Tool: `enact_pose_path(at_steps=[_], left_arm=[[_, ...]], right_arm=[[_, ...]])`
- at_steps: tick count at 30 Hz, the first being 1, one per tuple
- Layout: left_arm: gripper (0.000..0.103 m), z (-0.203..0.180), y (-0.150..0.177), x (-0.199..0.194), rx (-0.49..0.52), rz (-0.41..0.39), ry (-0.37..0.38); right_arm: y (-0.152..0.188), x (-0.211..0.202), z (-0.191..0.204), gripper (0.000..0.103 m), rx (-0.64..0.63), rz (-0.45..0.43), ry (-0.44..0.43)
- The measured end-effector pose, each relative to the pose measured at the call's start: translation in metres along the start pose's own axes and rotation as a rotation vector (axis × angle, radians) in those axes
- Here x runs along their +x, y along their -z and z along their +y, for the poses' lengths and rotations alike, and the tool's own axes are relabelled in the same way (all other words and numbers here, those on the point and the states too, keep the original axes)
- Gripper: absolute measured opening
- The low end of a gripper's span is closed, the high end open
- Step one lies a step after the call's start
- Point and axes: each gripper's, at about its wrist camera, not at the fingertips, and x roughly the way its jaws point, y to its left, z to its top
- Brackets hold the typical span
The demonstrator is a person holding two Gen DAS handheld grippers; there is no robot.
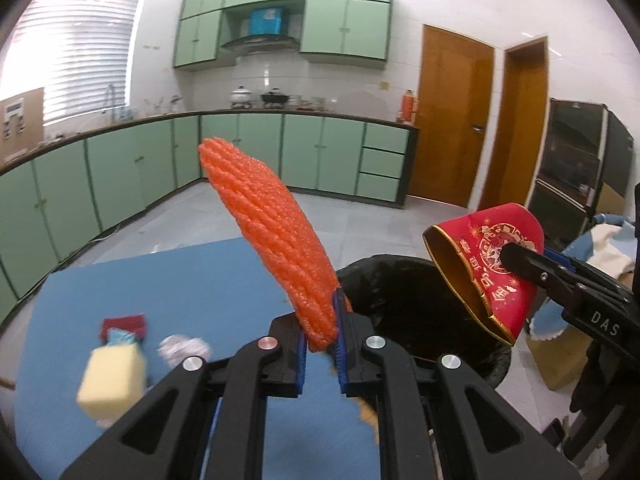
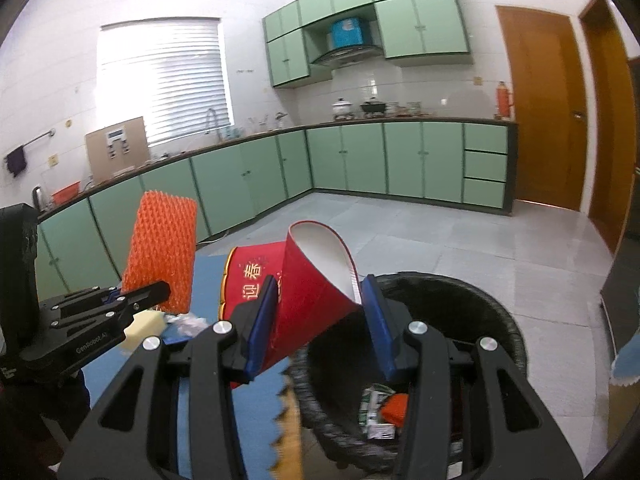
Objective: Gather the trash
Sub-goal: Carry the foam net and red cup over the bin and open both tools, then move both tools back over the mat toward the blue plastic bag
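My left gripper (image 1: 322, 332) is shut on the lower end of an orange foam net sleeve (image 1: 268, 232), which stands up and leans left above the blue mat (image 1: 180, 280). In the right wrist view the same sleeve (image 2: 164, 252) and left gripper (image 2: 156, 292) show at the left. My right gripper (image 2: 320, 280) is shut on a squashed red paper cup (image 2: 312, 292) with gold print. The cup (image 1: 492, 268) hangs over the black-lined trash bin (image 1: 400, 280), at its right side. Inside the bin (image 2: 480, 308) lie some wrappers (image 2: 380, 412).
On the blue mat lie a yellow sponge (image 1: 112, 384), a crumpled white wad (image 1: 184, 350) and a red item (image 1: 124, 324). Green kitchen cabinets (image 1: 120, 184) line the far walls; wooden doors (image 1: 452, 120) stand at the right. A cardboard box (image 1: 556, 360) sits on the floor beside the bin.
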Motion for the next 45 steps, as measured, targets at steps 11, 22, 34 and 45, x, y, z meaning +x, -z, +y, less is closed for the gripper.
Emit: enact_pose_path(at_steps=[11,22,34,45], left_arm=[[0.012,-0.058,-0.013,0.065,0.051,0.013,0.107],[0.012,-0.103,0.004,0.142,0.089,0.128,0.158],[0.057,-0.121,0.011,0.163,0.098,0.155,0.188],[0.071,-0.067,-0.013,0.085,0.046,0.041,0.113]], right_arm=[[0.011,0.016,-0.075,0.042,0.070,0.021,0.107],[0.054,0.066,-0.137,0.042,0.117,0.135,0.200],[0.082,0.081,-0.172,0.078,0.147,0.193,0.312],[0.050,0.036,-0.105,0.094,0.162,0.084,0.226]])
